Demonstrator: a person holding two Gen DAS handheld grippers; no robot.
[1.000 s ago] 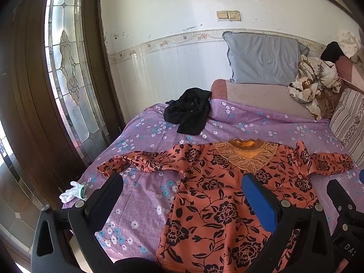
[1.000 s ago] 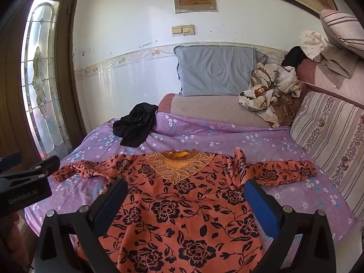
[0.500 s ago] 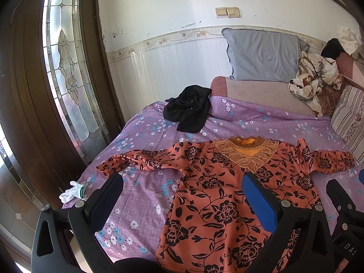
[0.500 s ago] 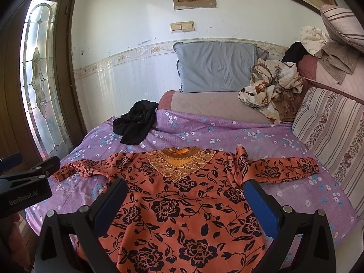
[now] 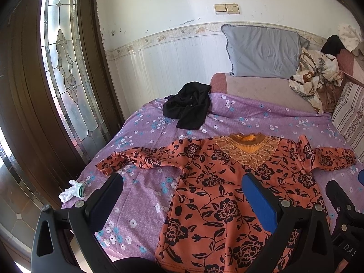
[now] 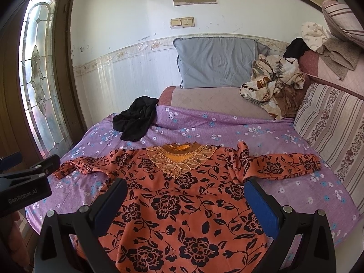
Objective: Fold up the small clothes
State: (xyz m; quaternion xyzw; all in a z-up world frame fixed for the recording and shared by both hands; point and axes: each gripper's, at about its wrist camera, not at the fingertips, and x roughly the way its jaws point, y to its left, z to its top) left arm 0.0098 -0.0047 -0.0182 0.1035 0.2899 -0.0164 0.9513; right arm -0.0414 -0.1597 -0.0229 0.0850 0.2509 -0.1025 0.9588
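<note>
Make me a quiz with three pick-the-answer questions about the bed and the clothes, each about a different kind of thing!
1. Where is the black garment?
A. on the purple sheet, beyond the orange top's collar, towards the door
B. on the grey pillow
C. on the floor

2. What colour are the flowers on the orange floral top?
A. white
B. black
C. green

3. How is the orange top lying?
A. folded in half
B. rolled up
C. spread flat, both sleeves out

Answers:
1. A, it sits crumpled on the purple sheet past the collar.
2. B, black blooms and leaves cover the orange cloth.
3. C, each sleeve stretches sideways, and both the left hand-held gripper and the right hand-held gripper are open above it, touching nothing.
</note>
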